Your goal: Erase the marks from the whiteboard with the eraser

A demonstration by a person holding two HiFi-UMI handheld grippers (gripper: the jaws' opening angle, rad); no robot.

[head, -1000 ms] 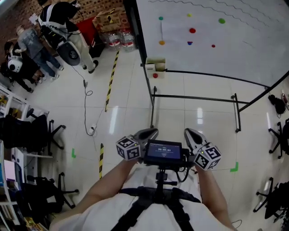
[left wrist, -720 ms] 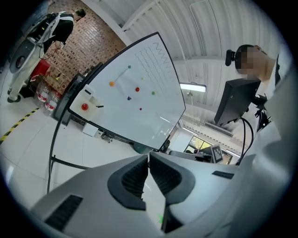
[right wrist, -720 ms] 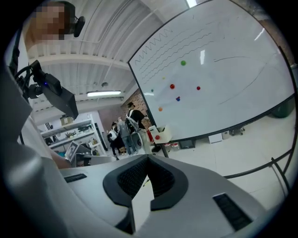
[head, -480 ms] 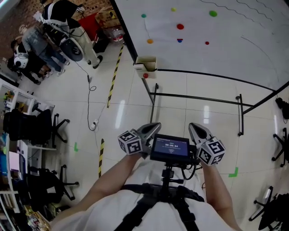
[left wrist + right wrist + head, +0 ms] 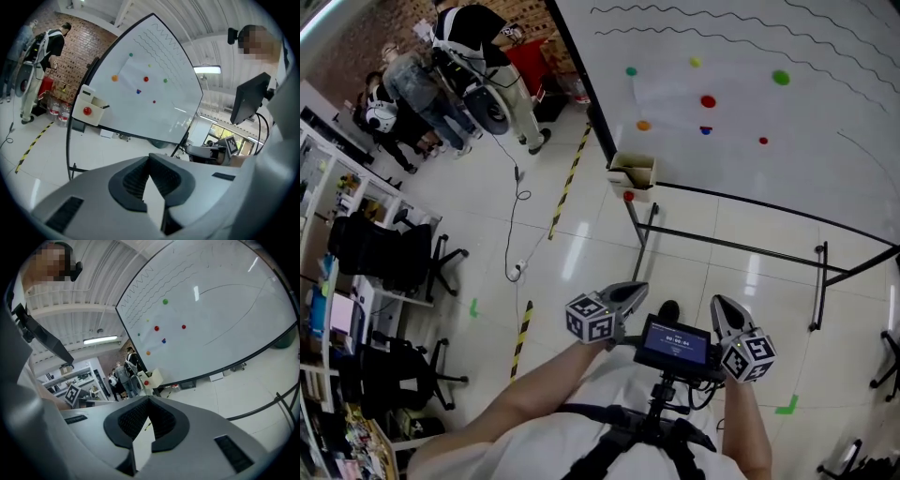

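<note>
The whiteboard (image 5: 741, 169) stands ahead on the right, with black wavy lines (image 5: 703, 42) along its top and several coloured dots, among them a red dot (image 5: 708, 101). A small cream box (image 5: 634, 172) with a red magnet (image 5: 628, 196) hangs at its lower left corner. I cannot make out an eraser. My left gripper (image 5: 637, 286) and right gripper (image 5: 718, 301) are held close to my body, far from the board, both shut and empty. The left gripper (image 5: 149, 157) faces the board (image 5: 154, 89). The right gripper (image 5: 149, 400) looks up at the same board (image 5: 206, 310).
The board's black stand (image 5: 731, 246) runs along the white tiled floor. Several people (image 5: 464, 66) stand at the upper left near a brick wall. Office chairs (image 5: 384, 258) and shelves line the left side. Yellow-black tape (image 5: 567, 183) and a cable (image 5: 516, 220) lie on the floor.
The view has shifted across the floor: the board's wavy lines now show, and the box and the people sit further right and lower in frame. Both grippers stay together before my chest.
</note>
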